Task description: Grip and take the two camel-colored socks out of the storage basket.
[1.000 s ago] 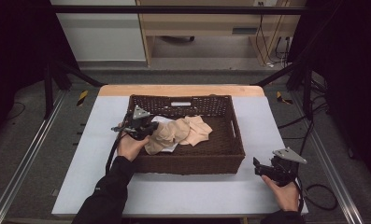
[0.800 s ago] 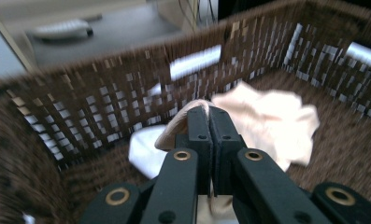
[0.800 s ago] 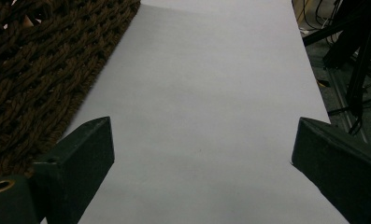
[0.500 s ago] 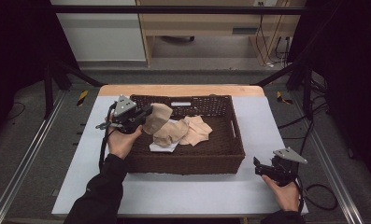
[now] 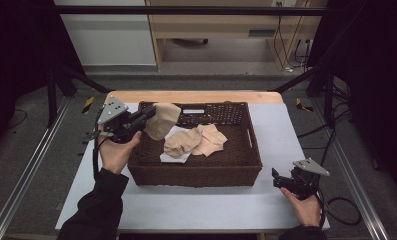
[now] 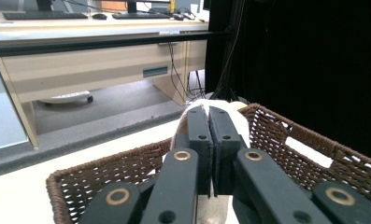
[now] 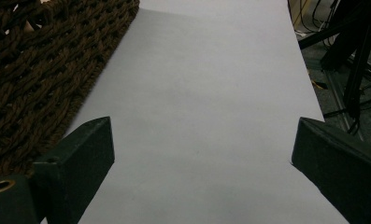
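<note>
Beige cloth (image 5: 162, 120): pinched in your left tool (image 5: 147, 114), hanging off its tips above the wicker basket's (image 5: 196, 175) far-left corner. Risk: the trailing fabric could snag the weave or slip from a thin pinch. Right tool (image 5: 276, 175): jaws wide apart, empty, resting on the desk (image 5: 186, 210) beside the basket.

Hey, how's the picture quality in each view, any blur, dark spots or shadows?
High view: soft overall, both sides nearly black, the dark brown wicker basket evenly lit. Left gripper view: the near jaws of the left gripper slightly blurred, black backdrop at right. Right gripper view: the white tabletop shadowed toward the bottom, no glare.
</note>
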